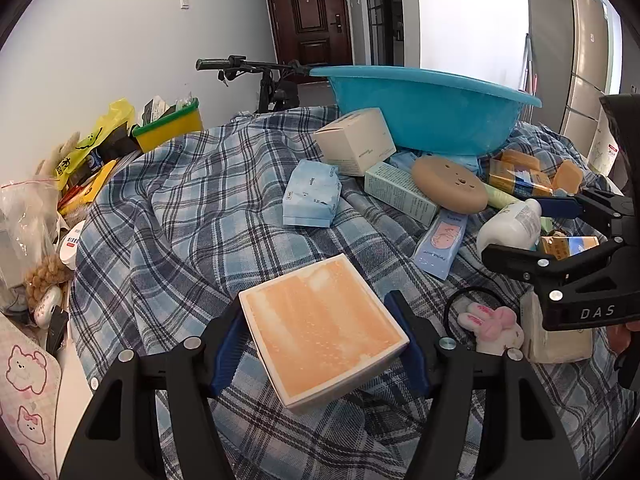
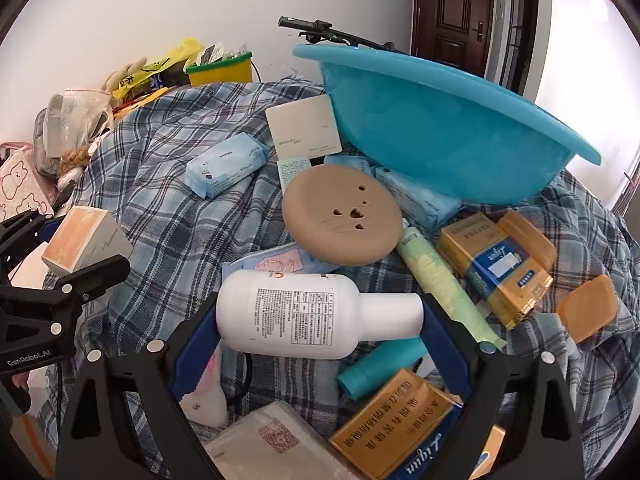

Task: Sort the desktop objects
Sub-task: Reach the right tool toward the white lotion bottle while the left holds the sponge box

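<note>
My left gripper (image 1: pixel 322 338) is shut on a square white box with an orange top (image 1: pixel 320 330), held above the plaid cloth (image 1: pixel 180 208). The box also shows at the left of the right wrist view (image 2: pixel 86 242). My right gripper (image 2: pixel 320 320) is shut on a white bottle (image 2: pixel 304 314) lying sideways between the blue pads; the bottle shows at the right of the left wrist view (image 1: pixel 508 226). A tilted blue basin (image 1: pixel 424 108) stands at the back, also in the right wrist view (image 2: pixel 440 132).
On the cloth lie a tan round disc (image 2: pixel 342 220), blue tissue packs (image 1: pixel 310 194), a beige box (image 1: pixel 354 140), orange-blue boxes (image 2: pixel 500 264), a green tube (image 2: pixel 436 276) and a plush bunny (image 1: pixel 492 326). A yellow bin (image 1: pixel 170 126) and bags sit at the left.
</note>
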{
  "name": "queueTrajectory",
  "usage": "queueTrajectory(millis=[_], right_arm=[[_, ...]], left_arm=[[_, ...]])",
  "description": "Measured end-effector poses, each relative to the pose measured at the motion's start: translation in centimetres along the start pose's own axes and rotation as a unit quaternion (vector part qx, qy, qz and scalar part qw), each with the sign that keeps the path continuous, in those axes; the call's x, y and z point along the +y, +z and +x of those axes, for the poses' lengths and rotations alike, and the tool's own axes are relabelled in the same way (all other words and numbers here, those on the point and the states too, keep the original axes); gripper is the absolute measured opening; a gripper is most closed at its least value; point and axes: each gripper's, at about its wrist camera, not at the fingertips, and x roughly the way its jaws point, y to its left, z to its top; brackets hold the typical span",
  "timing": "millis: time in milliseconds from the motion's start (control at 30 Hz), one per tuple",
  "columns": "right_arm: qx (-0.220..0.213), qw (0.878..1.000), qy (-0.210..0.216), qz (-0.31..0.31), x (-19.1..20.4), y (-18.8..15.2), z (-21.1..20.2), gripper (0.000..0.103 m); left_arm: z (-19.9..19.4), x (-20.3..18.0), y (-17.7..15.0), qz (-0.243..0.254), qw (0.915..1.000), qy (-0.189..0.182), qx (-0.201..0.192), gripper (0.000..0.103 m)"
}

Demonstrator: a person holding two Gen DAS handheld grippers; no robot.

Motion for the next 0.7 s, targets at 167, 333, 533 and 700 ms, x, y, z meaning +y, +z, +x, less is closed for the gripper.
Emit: queueTrajectory(millis=[167,333,533,700], right_arm=[[-0.025,0.999,-0.028,0.026,-2.3,-0.5,-1.9,0.093],[-0.044,0.996,-0.05,0.061,-4.9,-1.1,-3.7,0.093],[-0.062,0.991,-0.082,0.086,-7.3,-2.3,-5.8,0.093],[-0.076,0.987,-0.099,0.101,-8.6,-3.2,-7.0,0.093]], left_arm=[[-0.6,-1.1,0.4,0.0,0.9998,-0.011,-0.019,0.069],[-0.8,-2.5,0.9,0.007,0.9992,-0.02,-0.034,0.069],[-0.8,-4.2,1.4,0.01,0.9983,-0.027,-0.05,0.069],[-0.7,-5.3,2.0,0.002,0.9978,-0.036,-0.055,0.069]])
